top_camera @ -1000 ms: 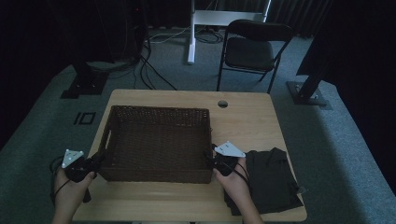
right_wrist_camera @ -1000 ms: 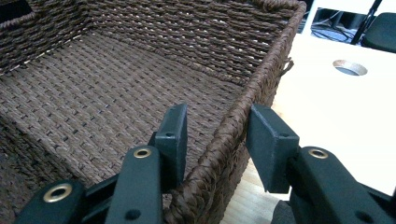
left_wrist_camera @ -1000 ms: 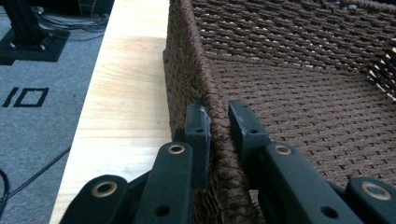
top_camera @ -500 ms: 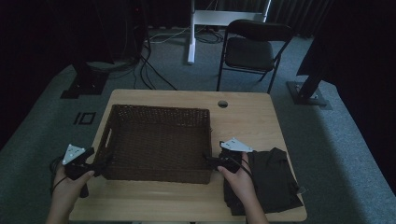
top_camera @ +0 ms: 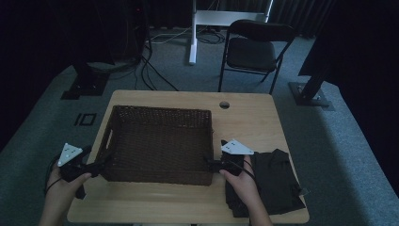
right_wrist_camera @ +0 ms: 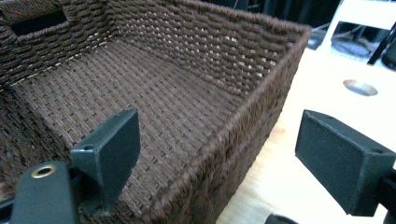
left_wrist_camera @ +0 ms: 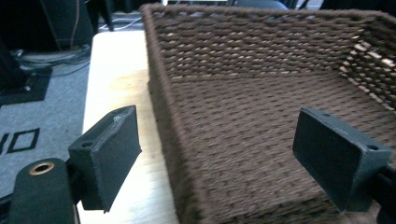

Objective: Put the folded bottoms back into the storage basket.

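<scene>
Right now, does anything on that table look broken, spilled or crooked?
Nothing stands out. The woven basket sits flat and empty, roughly square with the table, its weave intact. The dark folded cloth lies at the right, a little rumpled. Nothing is spilled.

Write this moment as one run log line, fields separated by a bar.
left gripper: open, straddling wicker basket left wall | right gripper: open, straddling right wall | basket: empty | dark cloth: on table, right of basket
</scene>
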Demonstrator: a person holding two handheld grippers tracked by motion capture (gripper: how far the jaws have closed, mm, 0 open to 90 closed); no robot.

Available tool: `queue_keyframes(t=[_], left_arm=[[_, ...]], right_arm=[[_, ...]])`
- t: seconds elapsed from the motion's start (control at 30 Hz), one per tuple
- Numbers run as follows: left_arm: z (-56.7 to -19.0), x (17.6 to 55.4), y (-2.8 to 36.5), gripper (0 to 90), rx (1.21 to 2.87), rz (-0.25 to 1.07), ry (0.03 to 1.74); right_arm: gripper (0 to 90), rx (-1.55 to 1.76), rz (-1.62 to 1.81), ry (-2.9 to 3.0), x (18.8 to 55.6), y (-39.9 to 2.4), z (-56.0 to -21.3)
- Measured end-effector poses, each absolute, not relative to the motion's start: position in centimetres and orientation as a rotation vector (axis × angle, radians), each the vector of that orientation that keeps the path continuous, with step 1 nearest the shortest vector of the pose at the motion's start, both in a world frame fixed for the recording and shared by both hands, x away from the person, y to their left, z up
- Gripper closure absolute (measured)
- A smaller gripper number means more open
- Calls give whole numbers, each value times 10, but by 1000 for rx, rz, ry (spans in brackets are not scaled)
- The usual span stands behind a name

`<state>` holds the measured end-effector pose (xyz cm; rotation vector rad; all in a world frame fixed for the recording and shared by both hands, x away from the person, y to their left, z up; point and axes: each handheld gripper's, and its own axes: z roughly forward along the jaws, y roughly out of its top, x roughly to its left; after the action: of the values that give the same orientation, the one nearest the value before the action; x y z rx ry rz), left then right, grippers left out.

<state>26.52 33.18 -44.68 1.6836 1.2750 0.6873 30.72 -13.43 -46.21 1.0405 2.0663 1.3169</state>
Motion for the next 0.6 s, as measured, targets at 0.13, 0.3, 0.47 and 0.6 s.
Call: queue_keyframes(t=[0.13,0.3,0.47,0.6], left_arm=[[-440,264,319,154,1701,672,1225],[-433,266,305,154,1725,658,1171],[-431,268,293,155,1745,637,1136],[-426,271,274,155,1763,603,1077]], right_arm=[[123,991,1284,2060,305,-136,-457],[118,977,1281,1984,303,-142,-450],[117,970,1289,1986,302,-146,-447],[114,968,1262,1981,299,-156,-445]])
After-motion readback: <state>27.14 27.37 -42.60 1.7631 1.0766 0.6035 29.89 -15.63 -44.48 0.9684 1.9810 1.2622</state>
